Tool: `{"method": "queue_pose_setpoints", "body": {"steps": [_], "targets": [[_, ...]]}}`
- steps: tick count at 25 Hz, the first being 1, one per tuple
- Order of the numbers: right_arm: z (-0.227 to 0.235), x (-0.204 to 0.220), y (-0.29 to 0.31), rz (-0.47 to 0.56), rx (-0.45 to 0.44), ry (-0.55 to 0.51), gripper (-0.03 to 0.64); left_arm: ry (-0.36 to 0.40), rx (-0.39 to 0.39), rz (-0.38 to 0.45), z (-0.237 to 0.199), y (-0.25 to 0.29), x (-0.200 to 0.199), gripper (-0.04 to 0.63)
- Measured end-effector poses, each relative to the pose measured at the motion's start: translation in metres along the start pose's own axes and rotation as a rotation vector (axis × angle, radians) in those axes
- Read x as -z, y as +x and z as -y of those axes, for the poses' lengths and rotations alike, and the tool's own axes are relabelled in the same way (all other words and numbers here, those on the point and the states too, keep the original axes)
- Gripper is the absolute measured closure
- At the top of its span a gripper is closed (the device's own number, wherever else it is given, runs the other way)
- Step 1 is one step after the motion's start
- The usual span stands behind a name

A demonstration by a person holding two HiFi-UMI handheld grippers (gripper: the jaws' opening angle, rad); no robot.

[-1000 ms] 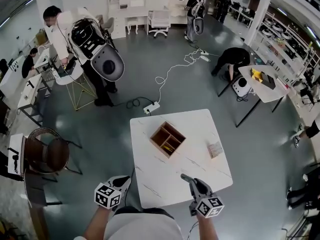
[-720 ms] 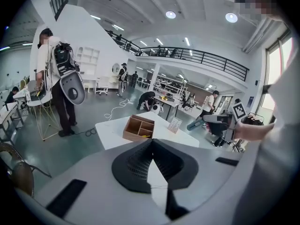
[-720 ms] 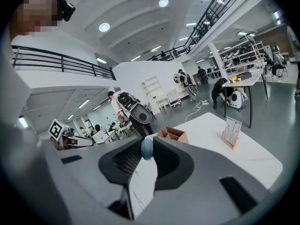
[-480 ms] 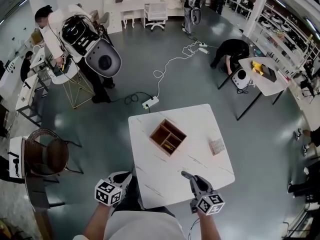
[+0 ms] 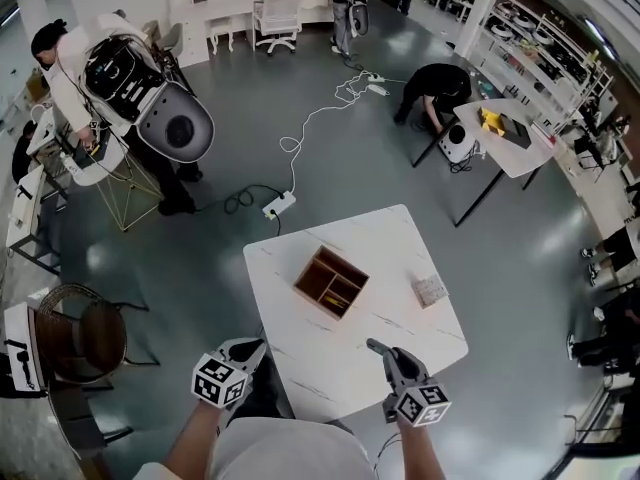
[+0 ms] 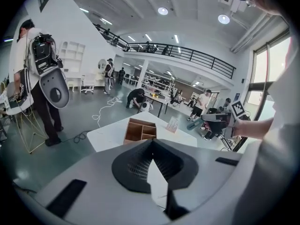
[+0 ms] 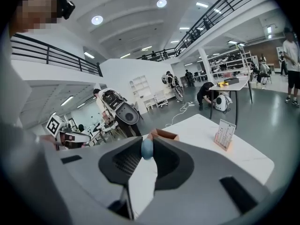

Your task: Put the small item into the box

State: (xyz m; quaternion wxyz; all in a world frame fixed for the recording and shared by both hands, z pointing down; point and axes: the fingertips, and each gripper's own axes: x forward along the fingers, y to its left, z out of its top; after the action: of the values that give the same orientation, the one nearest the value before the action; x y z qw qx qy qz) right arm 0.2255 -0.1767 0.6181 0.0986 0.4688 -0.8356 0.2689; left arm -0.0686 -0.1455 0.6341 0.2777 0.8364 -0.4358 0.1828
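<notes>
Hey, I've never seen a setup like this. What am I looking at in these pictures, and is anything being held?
No robot here: a person holds a grasping tool in each hand; the patterned cubes are part of them. One picture comes from a camera on the person's head, looking down at the left tool and right tool. The other two come from cameras riding on each tool, looking along its jaws. On the white table sit a wooden box with compartments and a small card. The right tool is shut on a small blue item; the left tool's jaws are together, empty.
</notes>
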Motion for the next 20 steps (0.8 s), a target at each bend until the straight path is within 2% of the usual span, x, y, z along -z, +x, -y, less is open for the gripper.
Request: {"method": "queue_pose_setpoints", "body": {"steps": [9, 20], "targets": [[-0.002, -0.013, 0.031, -0.039, 0.077, -0.023, 0.534, -0.003, 0.089, -0.035, -0.041, 0.035, -0.012, 0.581], [0.006, 0.008, 0.084, -0.108, 0.119, -0.012, 0.534, 0.023, 0.179, -0.116, -0.066, 0.079, -0.009, 0.581]]}}
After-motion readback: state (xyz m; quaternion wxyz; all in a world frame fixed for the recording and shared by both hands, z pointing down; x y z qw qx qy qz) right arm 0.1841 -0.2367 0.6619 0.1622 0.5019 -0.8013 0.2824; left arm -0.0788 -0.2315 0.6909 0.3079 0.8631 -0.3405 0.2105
